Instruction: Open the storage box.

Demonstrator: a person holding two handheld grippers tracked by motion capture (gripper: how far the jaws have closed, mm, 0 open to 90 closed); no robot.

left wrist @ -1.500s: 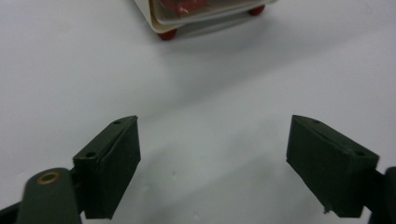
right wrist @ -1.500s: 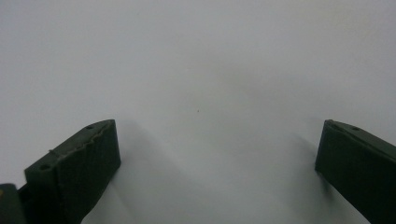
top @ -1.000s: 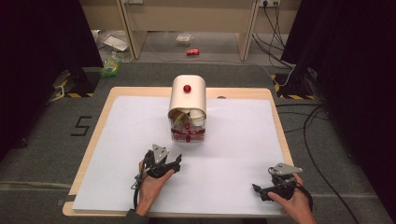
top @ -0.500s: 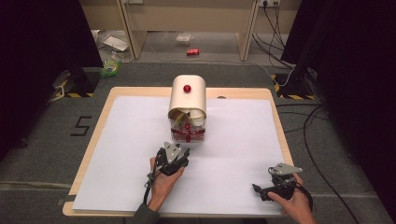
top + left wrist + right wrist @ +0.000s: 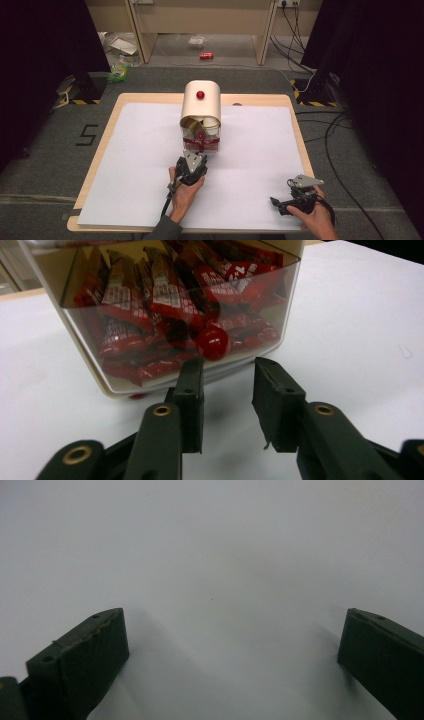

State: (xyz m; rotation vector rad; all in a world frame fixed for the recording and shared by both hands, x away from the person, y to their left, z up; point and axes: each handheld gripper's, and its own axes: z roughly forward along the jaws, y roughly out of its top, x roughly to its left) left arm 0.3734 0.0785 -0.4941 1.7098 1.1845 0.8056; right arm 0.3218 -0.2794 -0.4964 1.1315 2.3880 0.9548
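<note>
A cream-lidded candy dispenser [image 5: 200, 107] stands at the table's far middle. Its clear front bin [image 5: 120, 387] holds several red candy bars [image 5: 167, 290] and carries a round red knob [image 5: 211, 341]. My left gripper [image 5: 227, 365] points at that knob from just in front [image 5: 198, 155]. Its jaws have just been closing and stand narrowly apart with nothing between them, and the knob lies a little beyond the tips. My right gripper [image 5: 276, 204] rests low at the near right, jaws wide open [image 5: 231, 614] over bare white sheet.
A white sheet [image 5: 140, 150] covers most of the wooden table [image 5: 107, 131]. A second red knob [image 5: 200, 94] sits on top of the dispenser lid. Cables [image 5: 332, 145] trail over the floor to the right, and litter lies behind the table.
My left gripper has moved forward and slightly right toward the dispenser's front knob, and its jaws have narrowed. The right gripper has stayed where it was.
</note>
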